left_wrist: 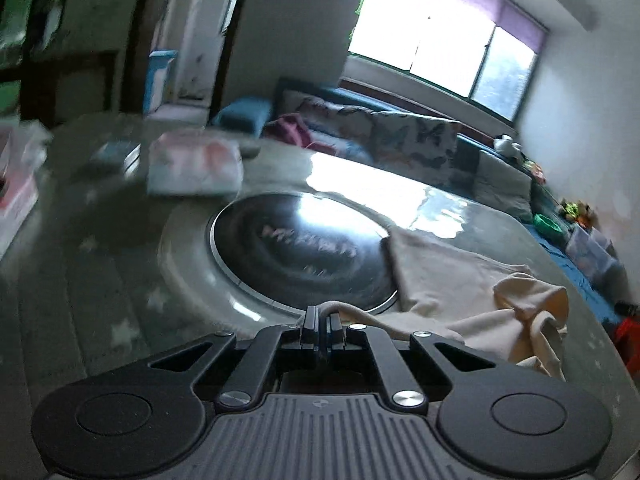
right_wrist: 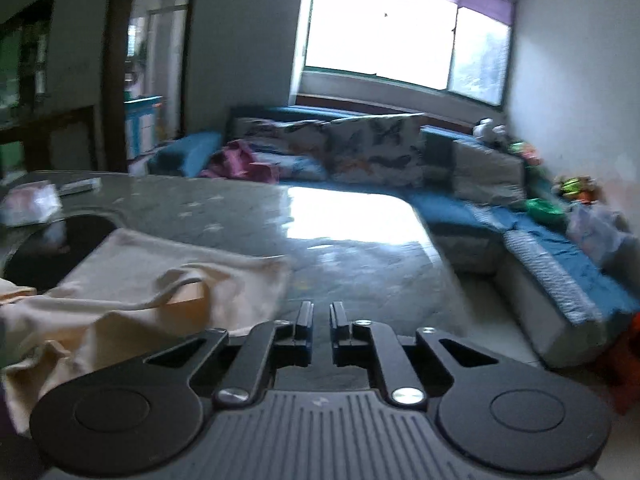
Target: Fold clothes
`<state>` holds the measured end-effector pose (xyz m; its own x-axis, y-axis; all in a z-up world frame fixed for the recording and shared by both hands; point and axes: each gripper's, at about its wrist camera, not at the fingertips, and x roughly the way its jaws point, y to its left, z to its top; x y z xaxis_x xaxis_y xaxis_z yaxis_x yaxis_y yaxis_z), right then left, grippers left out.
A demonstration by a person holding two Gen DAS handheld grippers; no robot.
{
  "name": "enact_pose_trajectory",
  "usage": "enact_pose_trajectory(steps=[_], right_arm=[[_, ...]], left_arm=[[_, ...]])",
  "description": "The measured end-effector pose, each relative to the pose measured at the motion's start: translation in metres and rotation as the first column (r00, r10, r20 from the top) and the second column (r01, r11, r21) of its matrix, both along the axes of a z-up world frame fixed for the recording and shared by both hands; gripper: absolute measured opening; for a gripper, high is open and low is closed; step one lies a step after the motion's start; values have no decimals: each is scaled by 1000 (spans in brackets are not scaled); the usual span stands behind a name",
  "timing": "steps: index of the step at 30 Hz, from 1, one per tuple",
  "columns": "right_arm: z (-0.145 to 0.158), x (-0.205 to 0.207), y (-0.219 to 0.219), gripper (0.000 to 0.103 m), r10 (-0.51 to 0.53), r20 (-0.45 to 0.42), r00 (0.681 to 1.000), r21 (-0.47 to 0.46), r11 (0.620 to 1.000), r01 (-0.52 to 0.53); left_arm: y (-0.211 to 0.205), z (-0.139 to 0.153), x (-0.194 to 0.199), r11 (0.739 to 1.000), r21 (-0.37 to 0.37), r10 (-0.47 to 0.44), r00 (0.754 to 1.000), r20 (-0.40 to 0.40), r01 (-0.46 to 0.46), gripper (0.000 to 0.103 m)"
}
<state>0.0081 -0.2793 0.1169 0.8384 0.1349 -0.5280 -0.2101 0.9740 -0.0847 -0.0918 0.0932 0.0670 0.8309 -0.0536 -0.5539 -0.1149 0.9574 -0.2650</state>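
While the left gripper pinches cloth, the right one holds nothing:

Left gripper point(left_wrist: 322, 322): jaws drawn together on a rolled edge of the cream garment point(left_wrist: 460, 292), which loops up between the fingers.

Right gripper point(right_wrist: 321, 320): jaws slightly parted with a narrow gap and nothing between them; they sit just past the garment's right edge, over bare table.

Cream garment point(right_wrist: 160, 276): lies on the table, partly spread flat and partly rumpled. In the left wrist view a bunched, folded-over lump rises at its right side. In the right wrist view a curved hem or neckline stands up near the middle, and the far part lies flat.

Table point(right_wrist: 360, 264): glossy grey-green top with pale star marks, reflecting bright window light.

Dark round disc point(left_wrist: 296, 248): set in the middle of the table with a metal rim; the garment's far corner overlaps its right edge.

Pale packet point(left_wrist: 196, 166): on the far left part of the table, well apart from the garment, blurred.

Sofa point(right_wrist: 460, 208): blue, beyond the table, with butterfly-print cushions point(right_wrist: 376, 148) and a pink cloth point(right_wrist: 240, 164) on it.

Window point(right_wrist: 400, 32): bright, behind the sofa, with a purple blind at its top.
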Motion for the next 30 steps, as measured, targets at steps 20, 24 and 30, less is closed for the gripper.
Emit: enact_pose_trajectory(steps=[20,24,30], right_arm=[[-28,44,45,3,22,31,999,-64,998,-20],[-8,20,20,3,-58,117,991,-132,989,73],[-1,-14,-36,3,-204,108,973,-97,972,215]], left_arm=[[-4,-8,6,998,49,-35,999,0,35,4],[-4,-7,4,998,46,-34,999,1,34,3],[-5,-7,-3,998,44,-49,999,-24,50,3]])
